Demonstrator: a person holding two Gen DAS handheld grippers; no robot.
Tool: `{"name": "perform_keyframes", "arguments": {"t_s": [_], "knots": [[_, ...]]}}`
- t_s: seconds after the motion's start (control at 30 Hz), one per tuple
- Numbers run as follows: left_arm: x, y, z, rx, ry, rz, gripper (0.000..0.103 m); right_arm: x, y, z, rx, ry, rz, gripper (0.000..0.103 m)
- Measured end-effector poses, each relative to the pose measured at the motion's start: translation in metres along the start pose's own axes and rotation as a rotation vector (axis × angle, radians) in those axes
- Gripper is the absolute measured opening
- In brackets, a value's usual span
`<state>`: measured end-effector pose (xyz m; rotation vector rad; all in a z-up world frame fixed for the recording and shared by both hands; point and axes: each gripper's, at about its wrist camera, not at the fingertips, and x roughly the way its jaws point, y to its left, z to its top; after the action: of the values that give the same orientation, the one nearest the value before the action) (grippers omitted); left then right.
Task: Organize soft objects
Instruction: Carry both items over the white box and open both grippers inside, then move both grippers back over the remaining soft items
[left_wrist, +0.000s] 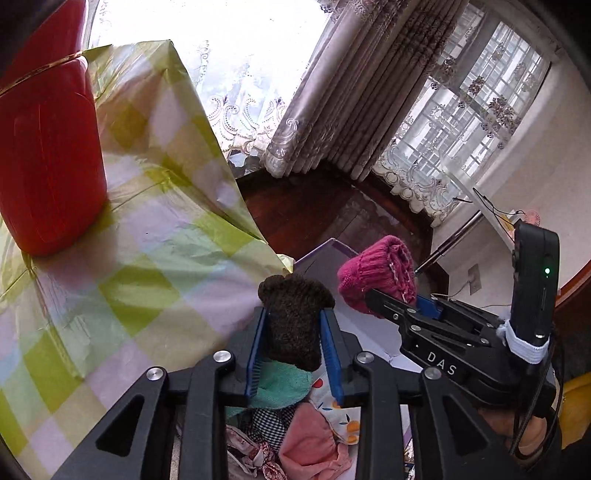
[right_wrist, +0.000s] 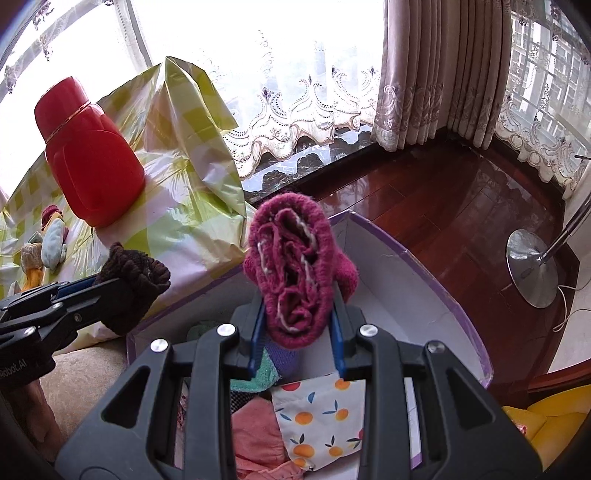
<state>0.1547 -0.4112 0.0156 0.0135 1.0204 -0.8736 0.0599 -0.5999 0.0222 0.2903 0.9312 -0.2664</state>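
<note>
My left gripper (left_wrist: 293, 314) has a dark brown knit piece (left_wrist: 295, 295) upright between its blue pads, which touch both its sides. Seen from the right wrist, that gripper (right_wrist: 122, 286) and the brown piece (right_wrist: 136, 273) hover at the near left edge of the box. My right gripper (right_wrist: 299, 302) is shut on a rolled magenta knit piece (right_wrist: 291, 251), which also shows in the left wrist view (left_wrist: 376, 269). Below both lies a white box with a purple rim (right_wrist: 406, 295). It holds an orange-print cloth (right_wrist: 317, 417), a pink cloth (right_wrist: 255, 424) and a teal one (right_wrist: 258, 373).
A red plastic jug (right_wrist: 92, 158) stands on the table's green checked cloth (left_wrist: 147, 258), left of the box. Several small knit items (right_wrist: 51, 236) lie at the table's far left. A lamp's round metal base (right_wrist: 532, 266) rests on the dark wooden floor at the right. Curtains hang behind.
</note>
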Motion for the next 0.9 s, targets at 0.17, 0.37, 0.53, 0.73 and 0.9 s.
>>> {"name": "perform_keyframes", "arguments": {"t_s": [0.17, 0.37, 0.53, 0.73, 0.9], "knots": [[-0.005, 0.014, 0.0, -0.045, -0.011, 0.022, 0.057, 0.008, -0.001, 0.001, 0.004, 0.017, -0.003, 0.038], [-0.021, 0.027, -0.002, -0.081, -0.045, 0.045, 0.057, 0.013, 0.001, -0.001, -0.008, 0.034, 0.005, 0.038], [-0.035, 0.035, -0.005, -0.089, -0.072, 0.063, 0.057, 0.01, 0.002, -0.001, -0.009, 0.037, 0.007, 0.039], [-0.054, 0.046, -0.011, -0.112, -0.108, 0.071, 0.057, -0.001, 0.01, 0.003, -0.022, 0.016, 0.008, 0.042], [-0.075, 0.064, -0.018, -0.155, -0.15, 0.098, 0.057, -0.008, 0.033, 0.003, -0.06, 0.003, 0.044, 0.052]]}}
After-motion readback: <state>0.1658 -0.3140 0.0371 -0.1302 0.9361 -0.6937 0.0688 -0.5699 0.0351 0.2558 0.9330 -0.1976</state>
